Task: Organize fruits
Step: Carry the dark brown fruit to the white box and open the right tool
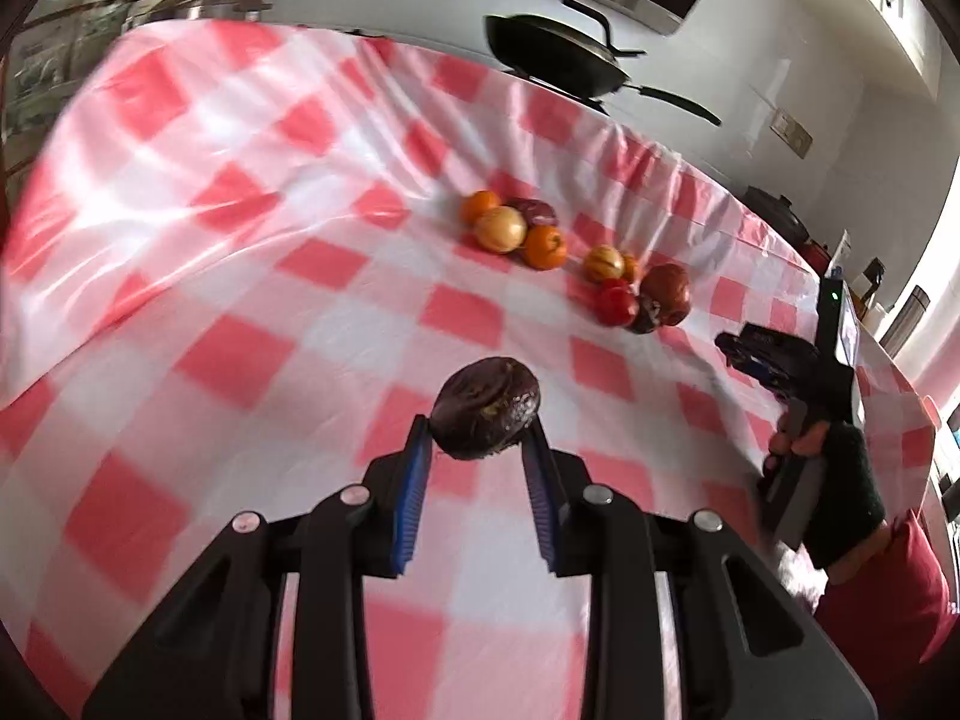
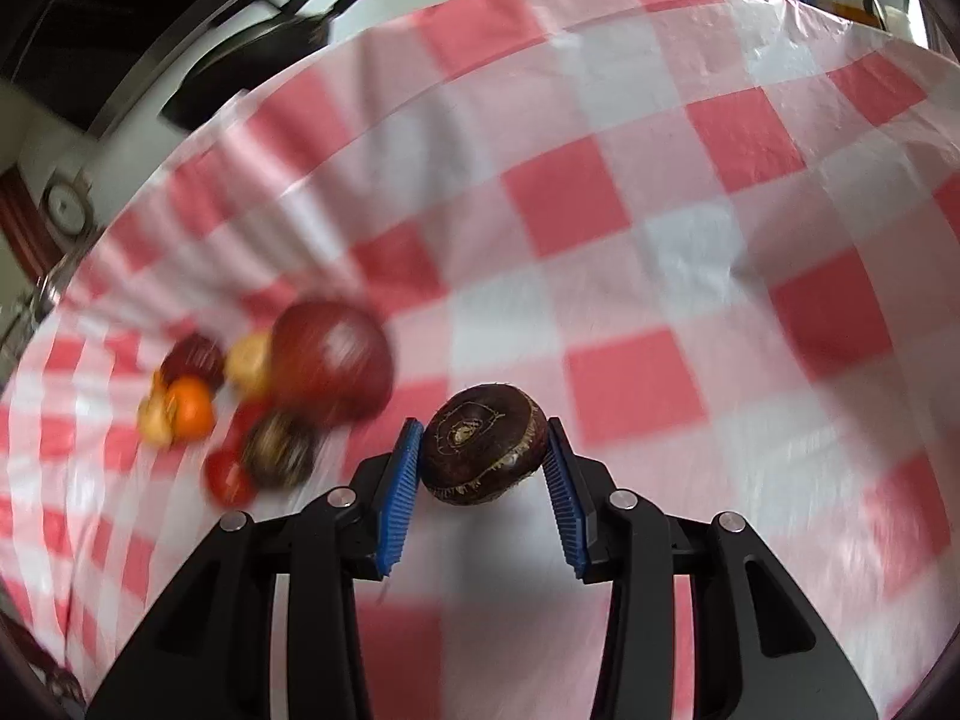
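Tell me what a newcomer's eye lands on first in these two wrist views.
Each gripper clamps a dark, wrinkled round fruit in its blue pads: the left gripper holds one dark fruit, the right gripper holds another dark brown fruit, both above the red-and-white checked tablecloth. Farther back on the cloth lie two small clusters of orange, yellow and red fruits, and a black pan sits beyond the table's far edge.
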The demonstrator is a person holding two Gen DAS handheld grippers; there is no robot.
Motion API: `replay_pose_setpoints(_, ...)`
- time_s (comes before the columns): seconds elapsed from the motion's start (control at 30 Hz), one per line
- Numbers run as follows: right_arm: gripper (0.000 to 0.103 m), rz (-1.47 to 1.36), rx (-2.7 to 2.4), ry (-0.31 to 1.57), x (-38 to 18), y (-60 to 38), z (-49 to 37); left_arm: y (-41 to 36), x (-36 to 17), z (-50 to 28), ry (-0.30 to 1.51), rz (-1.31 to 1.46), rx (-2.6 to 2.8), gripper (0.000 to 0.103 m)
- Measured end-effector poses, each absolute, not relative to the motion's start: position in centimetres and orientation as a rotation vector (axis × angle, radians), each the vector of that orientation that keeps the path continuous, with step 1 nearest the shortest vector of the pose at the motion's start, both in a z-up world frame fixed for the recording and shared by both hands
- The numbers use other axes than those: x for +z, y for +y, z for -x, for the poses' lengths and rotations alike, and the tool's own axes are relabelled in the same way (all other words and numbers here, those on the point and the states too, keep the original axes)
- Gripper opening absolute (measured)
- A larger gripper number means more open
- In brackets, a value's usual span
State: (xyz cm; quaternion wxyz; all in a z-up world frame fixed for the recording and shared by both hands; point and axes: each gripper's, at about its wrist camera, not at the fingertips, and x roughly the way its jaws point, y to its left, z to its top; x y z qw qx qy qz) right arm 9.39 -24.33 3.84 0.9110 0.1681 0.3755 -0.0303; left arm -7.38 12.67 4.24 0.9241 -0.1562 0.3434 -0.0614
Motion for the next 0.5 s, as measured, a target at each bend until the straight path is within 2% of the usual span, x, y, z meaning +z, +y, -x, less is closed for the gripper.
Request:
replay_pose_setpoints(0.2, 0.040, -0.174, 0.029, 0.826, 4.8, -16.8, -3.4, 18.0, 4.1, 12.2, 0.677, 0.353, -0.051, 0.031)
replay_pose_setpoints(0.5, 0.040, 0.101, 0.318, 0.794, 6.5, -3.0, 7.4, 24.4, 4.1, 19.5, 0.638, 0.303, 0.079, 0.031)
